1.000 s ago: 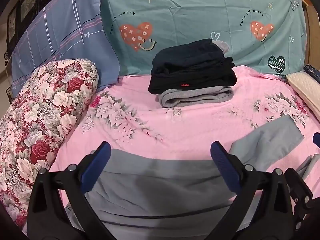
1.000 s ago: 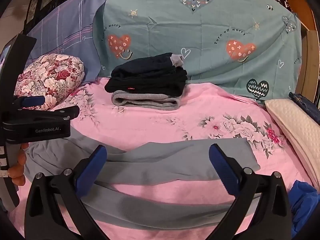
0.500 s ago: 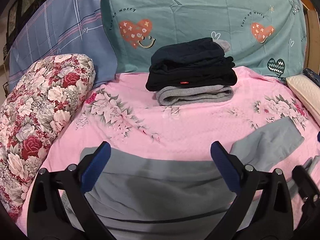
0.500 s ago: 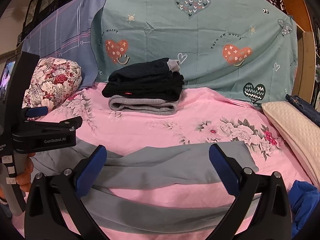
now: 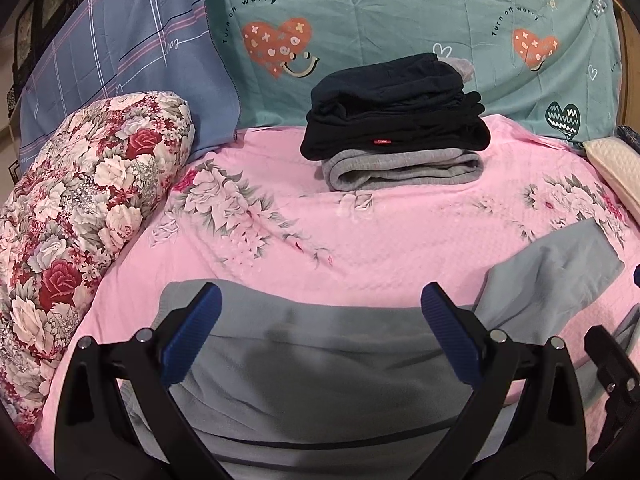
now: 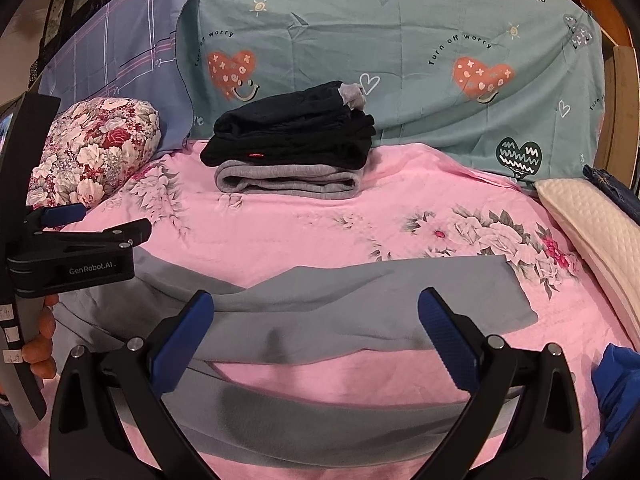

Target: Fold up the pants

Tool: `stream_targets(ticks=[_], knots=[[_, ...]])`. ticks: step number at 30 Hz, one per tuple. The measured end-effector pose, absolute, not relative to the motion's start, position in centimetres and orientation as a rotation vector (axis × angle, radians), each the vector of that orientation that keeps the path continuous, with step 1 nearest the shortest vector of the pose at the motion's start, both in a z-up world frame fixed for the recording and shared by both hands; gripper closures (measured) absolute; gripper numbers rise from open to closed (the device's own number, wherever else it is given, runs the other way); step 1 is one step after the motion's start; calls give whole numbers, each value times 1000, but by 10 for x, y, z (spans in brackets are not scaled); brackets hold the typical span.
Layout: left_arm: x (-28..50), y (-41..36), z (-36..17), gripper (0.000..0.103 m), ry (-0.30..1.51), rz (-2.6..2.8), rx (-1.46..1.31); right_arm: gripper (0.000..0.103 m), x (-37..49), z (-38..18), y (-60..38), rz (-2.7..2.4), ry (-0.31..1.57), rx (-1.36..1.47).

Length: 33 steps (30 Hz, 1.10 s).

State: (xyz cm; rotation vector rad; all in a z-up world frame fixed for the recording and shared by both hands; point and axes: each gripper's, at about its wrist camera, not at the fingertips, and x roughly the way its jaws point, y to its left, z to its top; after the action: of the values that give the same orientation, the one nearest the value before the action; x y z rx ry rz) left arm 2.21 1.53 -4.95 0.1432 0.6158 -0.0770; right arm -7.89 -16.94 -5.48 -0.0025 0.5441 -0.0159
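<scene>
A pair of thin grey fabric pants [image 6: 360, 304] lies spread across the near part of the pink floral bedsheet [image 5: 380, 240], its two legs running side by side toward the right, the farther leg partly overlapping the nearer one, with a strip of sheet showing between them at the right end. The wide waist end [image 5: 304, 368] sits directly under the left gripper [image 5: 318, 328], whose blue-padded jaws are spread wide and hold nothing. The right gripper [image 6: 316, 328] hovers over the legs, jaws equally wide apart and empty.

Judging by this layout, the step in hand is to take hold of the garment for its first fold. To do it well, each gripper should come down onto a cloth edge and pinch all layers together: the left at the waistband, the right near the cuffs [image 6: 508, 296]. Since the fabric looks limp and rumpled, smoothing the legs so they lie squarely on each other before lifting would keep creases out of the fold. The stack of folded dark and grey clothes [image 5: 396, 140] farther back is well apart and should not be disturbed
</scene>
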Motion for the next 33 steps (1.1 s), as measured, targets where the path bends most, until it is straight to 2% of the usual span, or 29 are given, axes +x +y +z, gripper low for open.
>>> stream_targets(ticks=[33], knots=[[28, 15, -58, 2, 650, -68, 142, 1, -81, -56, -162, 32, 554, 8]])
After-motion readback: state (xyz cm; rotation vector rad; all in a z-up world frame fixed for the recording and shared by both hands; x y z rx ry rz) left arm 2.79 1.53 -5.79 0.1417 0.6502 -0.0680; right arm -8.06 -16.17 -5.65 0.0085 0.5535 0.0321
